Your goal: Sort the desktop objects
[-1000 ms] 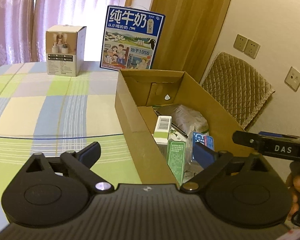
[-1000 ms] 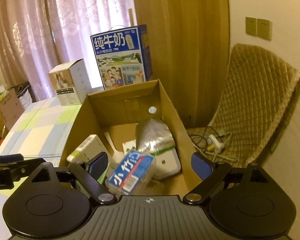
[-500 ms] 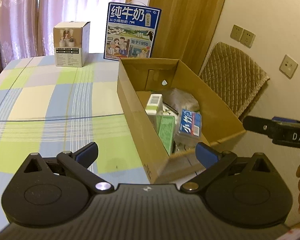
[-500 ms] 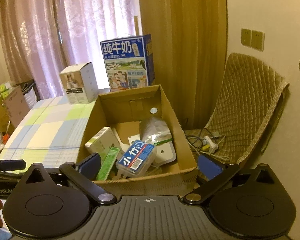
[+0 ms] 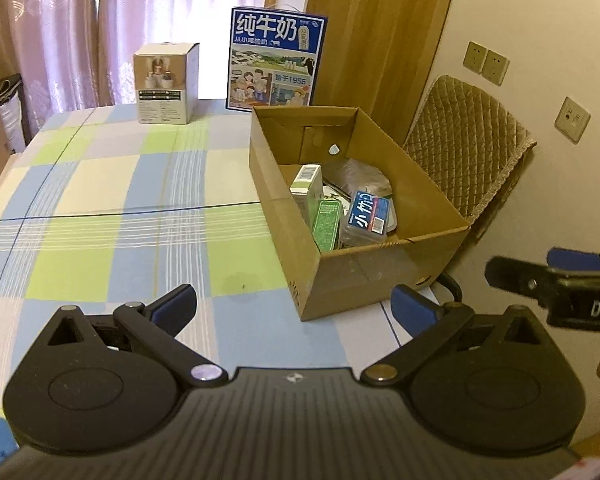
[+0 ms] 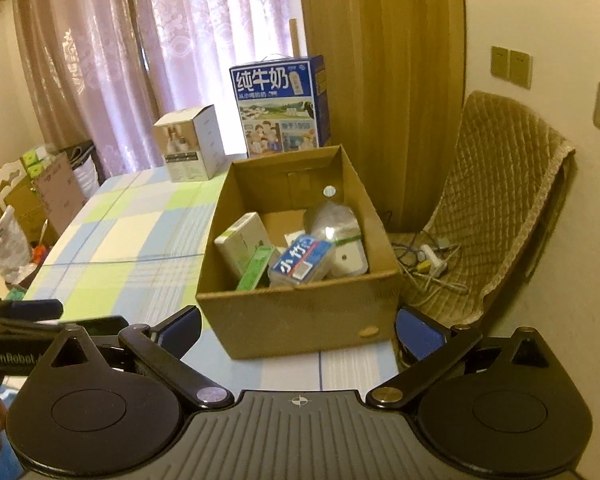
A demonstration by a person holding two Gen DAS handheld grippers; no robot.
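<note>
Both grippers held wide apart and empty, short of the cardboard box on the table.

The left gripper (image 5: 294, 306) is seen with its blue-tipped fingers (image 5: 176, 306) spread, nothing between them, above the checked tablecloth (image 5: 100, 216); the cardboard box (image 5: 380, 272) is set ahead and to its right, apart from the fingertips. The right gripper (image 6: 298, 330) is likewise spread and empty, with the box directly ahead, its near wall just beyond the fingertips. Inside the box are gathered a blue tissue pack (image 6: 302, 266), a green slim box (image 6: 256, 268), a white-and-green carton (image 6: 240, 244) and a clear plastic bag (image 6: 332, 220). Beyond the box, at the table's far edge, a blue milk carton case (image 5: 276, 64) and a small white box (image 5: 166, 82) are stood upright. A quilted chair (image 6: 500, 208) is placed to the right of the table.
</note>
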